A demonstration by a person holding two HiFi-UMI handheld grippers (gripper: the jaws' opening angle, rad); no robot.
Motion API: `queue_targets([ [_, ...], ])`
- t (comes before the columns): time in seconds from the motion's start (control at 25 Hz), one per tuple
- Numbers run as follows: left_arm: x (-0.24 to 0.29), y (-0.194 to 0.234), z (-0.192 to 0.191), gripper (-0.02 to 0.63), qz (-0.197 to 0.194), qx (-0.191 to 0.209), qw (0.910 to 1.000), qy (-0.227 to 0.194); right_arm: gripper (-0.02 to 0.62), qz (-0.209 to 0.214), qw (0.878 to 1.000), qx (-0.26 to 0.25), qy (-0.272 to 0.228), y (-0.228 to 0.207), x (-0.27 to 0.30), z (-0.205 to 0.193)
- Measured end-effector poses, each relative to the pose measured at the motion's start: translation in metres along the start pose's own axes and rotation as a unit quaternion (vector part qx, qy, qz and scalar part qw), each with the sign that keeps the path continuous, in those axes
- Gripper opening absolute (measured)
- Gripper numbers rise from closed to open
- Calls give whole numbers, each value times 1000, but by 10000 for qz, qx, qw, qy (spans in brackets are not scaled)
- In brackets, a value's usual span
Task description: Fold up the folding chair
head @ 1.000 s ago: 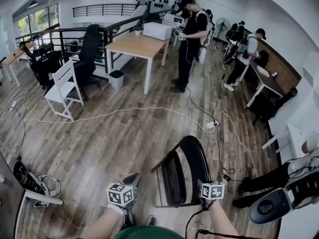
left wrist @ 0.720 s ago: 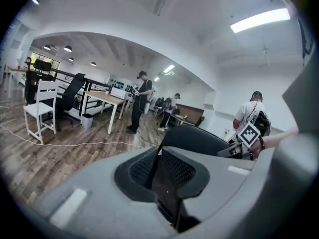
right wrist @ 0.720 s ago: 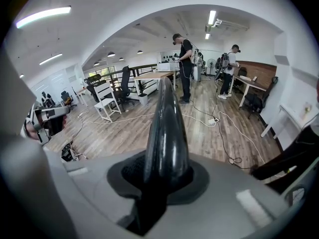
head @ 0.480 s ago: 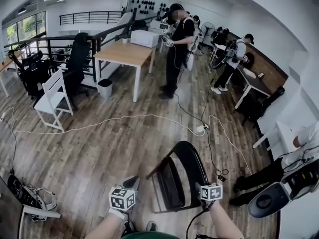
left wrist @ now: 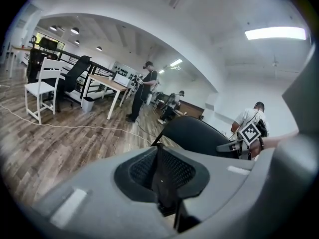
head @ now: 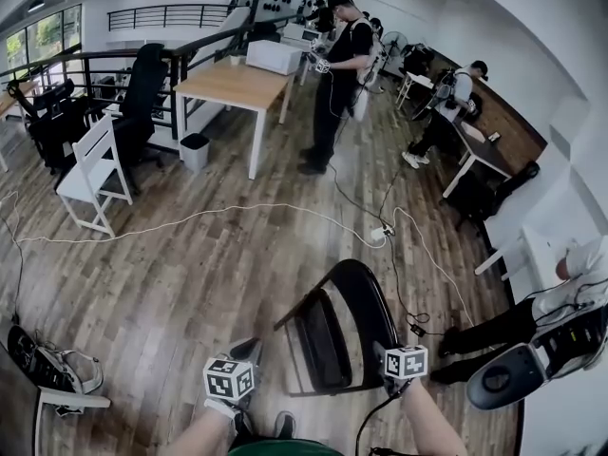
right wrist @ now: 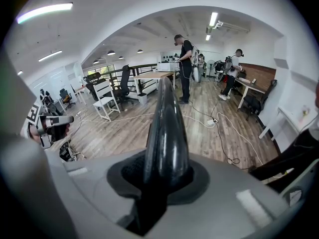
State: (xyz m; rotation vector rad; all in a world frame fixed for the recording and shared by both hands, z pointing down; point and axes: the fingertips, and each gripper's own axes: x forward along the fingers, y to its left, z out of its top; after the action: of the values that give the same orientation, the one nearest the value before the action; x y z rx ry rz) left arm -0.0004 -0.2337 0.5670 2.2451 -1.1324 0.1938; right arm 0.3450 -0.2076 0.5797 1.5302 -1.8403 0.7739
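Observation:
The black folding chair (head: 356,302) stands on the wood floor right in front of me, its seat (head: 318,342) tilted steeply toward the curved backrest. My right gripper (head: 383,351) is shut on the backrest's near edge. In the right gripper view the glossy black backrest (right wrist: 167,113) rises from between the pads of my right gripper (right wrist: 167,171). My left gripper (head: 249,348) hovers left of the chair, apart from it, shut on nothing. In the left gripper view my left gripper (left wrist: 160,171) has its jaws together, with the backrest (left wrist: 197,136) beyond them.
A white cable (head: 190,218) runs across the floor to a power strip (head: 380,233). A white chair (head: 85,174), a wooden table (head: 233,84) and a black bin (head: 195,150) stand beyond. One person stands (head: 332,74) farther back; another sits close at the right (head: 494,331). Shoes (head: 52,369) lie at left.
The head view has swung slightly, so the room sits a little differently in frame. My left gripper has drifted a little beside the chair. The right gripper keeps its hold on the backrest.

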Motion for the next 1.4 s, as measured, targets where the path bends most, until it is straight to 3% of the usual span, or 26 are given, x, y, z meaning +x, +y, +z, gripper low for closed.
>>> queue_targets([
  [0.32, -2, 4, 15, 34, 186, 85, 9992, -334, 87, -20, 10000, -51, -63, -4, 0, 9],
  [1.4, -9, 13, -7, 34, 161, -171, 9996, -153, 86, -53, 10000, -54, 44, 6, 3, -2],
])
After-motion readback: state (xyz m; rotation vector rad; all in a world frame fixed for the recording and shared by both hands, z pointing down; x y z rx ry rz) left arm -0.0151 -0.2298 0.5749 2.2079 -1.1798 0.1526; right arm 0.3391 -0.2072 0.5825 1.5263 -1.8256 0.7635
